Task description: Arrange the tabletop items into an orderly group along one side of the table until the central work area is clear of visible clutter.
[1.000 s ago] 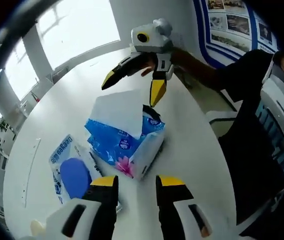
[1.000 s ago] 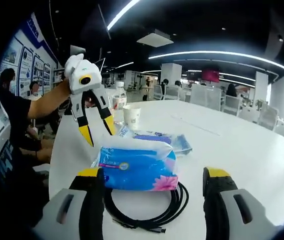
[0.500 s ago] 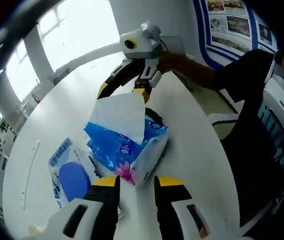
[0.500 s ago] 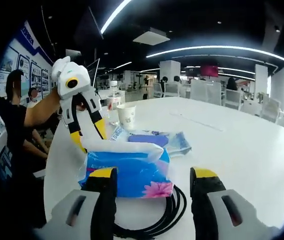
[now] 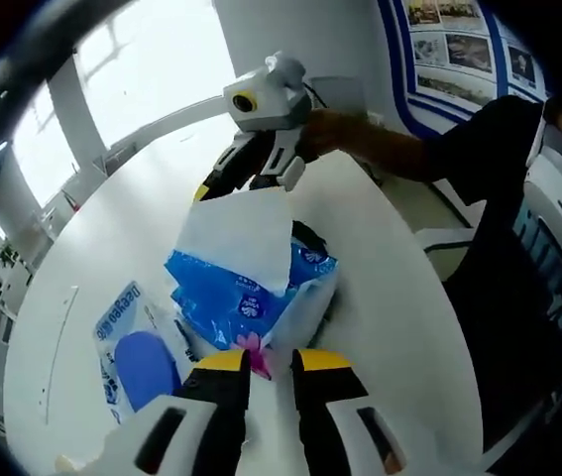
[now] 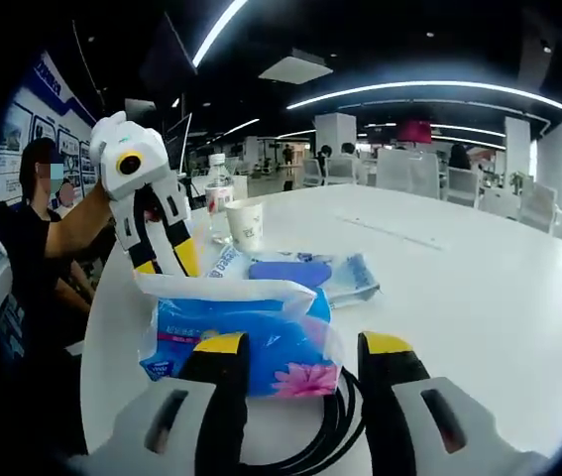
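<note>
Left gripper [image 5: 271, 359], bottom center of the left gripper view: we see its yellow-tipped jaws nearly closed, pinching the near corner of the blue tissue pack [image 5: 251, 288] at the pink flower print. White tissue sheet [image 5: 241, 230] sticks up from the pack's top. Pack carries a small round logo; we can't read its writing.

Right gripper [image 6: 295, 347], bottom of the right gripper view: jaws set around the near end of the same tissue pack [image 6: 236, 332], tips at its sides; we can't tell whether they actually clamp it. Black cable coil [image 6: 335, 421] lies under and just behind the pack.

Left of the pack in the left gripper view, a flat clear packet [image 5: 132, 342] with blue printing, characters too blurred to read, holds a blue oval item. In the right gripper view, the same packet [image 6: 305, 273] lies beyond the pack, then a paper cup [image 6: 247, 225] and a water bottle [image 6: 218, 193] at upper left. All sit on the white table [image 6: 479, 297]. Wall posters [image 5: 459, 45] at upper right of the left gripper view: text unreadable.
</note>
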The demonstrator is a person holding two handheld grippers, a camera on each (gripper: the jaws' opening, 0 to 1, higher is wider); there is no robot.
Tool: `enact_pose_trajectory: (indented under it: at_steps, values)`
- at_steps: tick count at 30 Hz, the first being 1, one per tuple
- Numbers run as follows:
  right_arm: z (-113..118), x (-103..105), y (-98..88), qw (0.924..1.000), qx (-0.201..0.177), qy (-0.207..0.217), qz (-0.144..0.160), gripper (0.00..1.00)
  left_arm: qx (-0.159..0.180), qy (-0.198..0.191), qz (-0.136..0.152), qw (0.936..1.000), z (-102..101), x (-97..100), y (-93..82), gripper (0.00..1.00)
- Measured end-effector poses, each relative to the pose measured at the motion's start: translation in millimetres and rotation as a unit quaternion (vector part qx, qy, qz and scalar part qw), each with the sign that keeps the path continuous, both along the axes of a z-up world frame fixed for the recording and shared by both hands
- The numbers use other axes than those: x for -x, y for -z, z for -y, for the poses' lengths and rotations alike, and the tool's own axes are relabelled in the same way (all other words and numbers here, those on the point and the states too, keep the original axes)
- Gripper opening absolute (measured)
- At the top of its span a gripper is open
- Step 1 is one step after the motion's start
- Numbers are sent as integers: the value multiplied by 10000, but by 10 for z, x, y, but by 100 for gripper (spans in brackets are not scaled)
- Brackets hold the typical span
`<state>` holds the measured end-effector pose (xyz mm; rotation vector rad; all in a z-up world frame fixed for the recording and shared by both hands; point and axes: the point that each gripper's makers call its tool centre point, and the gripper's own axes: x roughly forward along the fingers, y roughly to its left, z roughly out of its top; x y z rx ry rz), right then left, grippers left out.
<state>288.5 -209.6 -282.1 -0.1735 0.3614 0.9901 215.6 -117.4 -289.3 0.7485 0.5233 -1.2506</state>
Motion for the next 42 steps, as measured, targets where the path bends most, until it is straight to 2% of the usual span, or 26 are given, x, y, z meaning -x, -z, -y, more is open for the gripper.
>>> enact_pose_trajectory:
  at_steps: [14, 19, 22, 28, 42]
  values:
    - [55, -55, -13, 9997, -174, 130, -101, 23, 13, 0, 66, 10000, 21, -5, 8, 7]
    - [109, -112, 18, 9993, -187, 289, -122, 8, 5, 2, 108, 9999, 16, -6, -4, 1]
    - [126, -99, 22, 9991, -221, 333, -132, 4, -31, -18, 127, 9999, 5, -18, 8, 1]
    - [132, -77, -4, 9987, -341, 333, -172, 0, -18, -41, 107, 9999, 5, -21, 23, 0]
    - [134, -8, -201, 9968, -686, 392, -101, 0, -27, -45, 205, 9998, -26, -41, -126, 0]
